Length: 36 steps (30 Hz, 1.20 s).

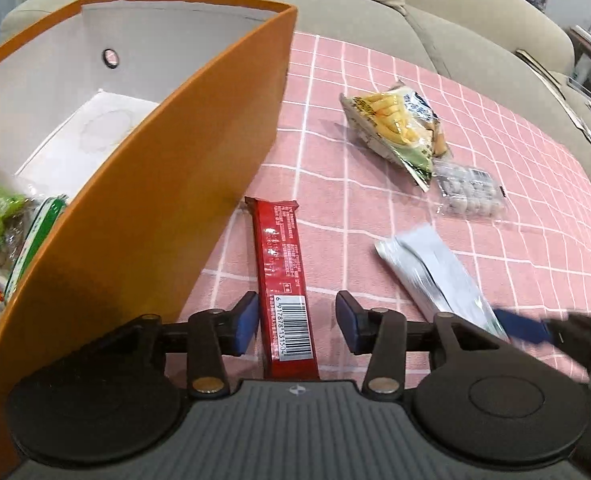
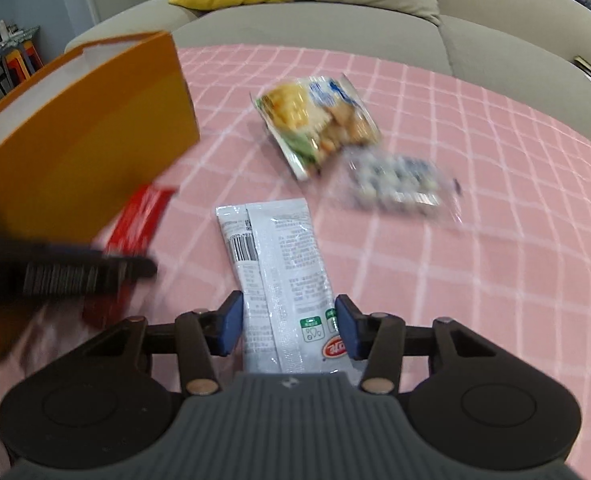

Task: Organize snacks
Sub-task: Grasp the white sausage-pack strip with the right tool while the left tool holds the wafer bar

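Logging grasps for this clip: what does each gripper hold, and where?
Nothing is clamped yet. The open left gripper straddles the red bar near its barcode end; the open right gripper straddles the white packet's near end.

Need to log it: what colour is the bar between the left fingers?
Red bar, with a white barcode patch; clearest in the left wrist view.

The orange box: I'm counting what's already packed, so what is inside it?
In the orange box, several snack packets lie at the near end, green, white and red ones. The far end shows bare white floor. The near wall hides the rest, so no exact count.
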### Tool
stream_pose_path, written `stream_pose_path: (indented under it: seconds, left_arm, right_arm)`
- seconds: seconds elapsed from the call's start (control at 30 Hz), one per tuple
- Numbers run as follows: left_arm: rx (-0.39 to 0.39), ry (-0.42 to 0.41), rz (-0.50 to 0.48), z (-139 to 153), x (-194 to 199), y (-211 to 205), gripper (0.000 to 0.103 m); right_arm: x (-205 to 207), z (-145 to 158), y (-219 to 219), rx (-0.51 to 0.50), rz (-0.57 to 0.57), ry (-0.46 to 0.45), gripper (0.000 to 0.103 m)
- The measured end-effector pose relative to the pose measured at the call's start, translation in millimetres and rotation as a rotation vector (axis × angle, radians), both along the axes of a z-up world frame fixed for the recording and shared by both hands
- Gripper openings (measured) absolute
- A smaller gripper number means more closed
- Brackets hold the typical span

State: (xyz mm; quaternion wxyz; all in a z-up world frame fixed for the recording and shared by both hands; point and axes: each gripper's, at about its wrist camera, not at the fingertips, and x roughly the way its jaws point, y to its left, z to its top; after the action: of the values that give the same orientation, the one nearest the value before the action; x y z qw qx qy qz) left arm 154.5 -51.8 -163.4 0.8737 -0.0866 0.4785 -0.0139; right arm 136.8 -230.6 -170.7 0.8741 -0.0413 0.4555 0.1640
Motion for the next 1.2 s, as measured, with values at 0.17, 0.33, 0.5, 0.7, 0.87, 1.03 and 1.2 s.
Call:
stream_pose_path:
  seconds: [0.17,0.33,0.5,0.7,0.87,1.03,1.2]
  left_arm:
    - [0.050,0.017,-0.014,-1,5,-8,0.055]
    - [0.067,0.040,-0.015,-1,10,-9,0.053]
    - [0.103,0.056,-0.029,-1,14,-12,0.035]
    - [0.129,0.063,-0.054,0,11,-13,0.026]
    - [0.141,0.056,-0.091,2,-3,-16,0.026]
    - [0.102,0.053,-0.110,6,-23,-14,0.026]
    - [0.075,0.056,-0.119,8,-44,-12,0.026]
  right_arm:
    - [-29,1,-4,-0.040,-0.011,-0.015,0.048]
    - [-26,2,-4,-0.034,0.012,-0.040,0.062]
    - [-3,-1,0,-0.016,0.008,-0.037,0.069]
    - [-1,-5,6,-0.015,0.029,-0.037,0.057]
    - [-12,-3,4,-0.005,0.017,-0.031,0.049]
    - [-28,1,-6,0.033,-0.042,0.005,0.048]
    - [-44,5,-13,0.089,-0.109,0.044,0.047]
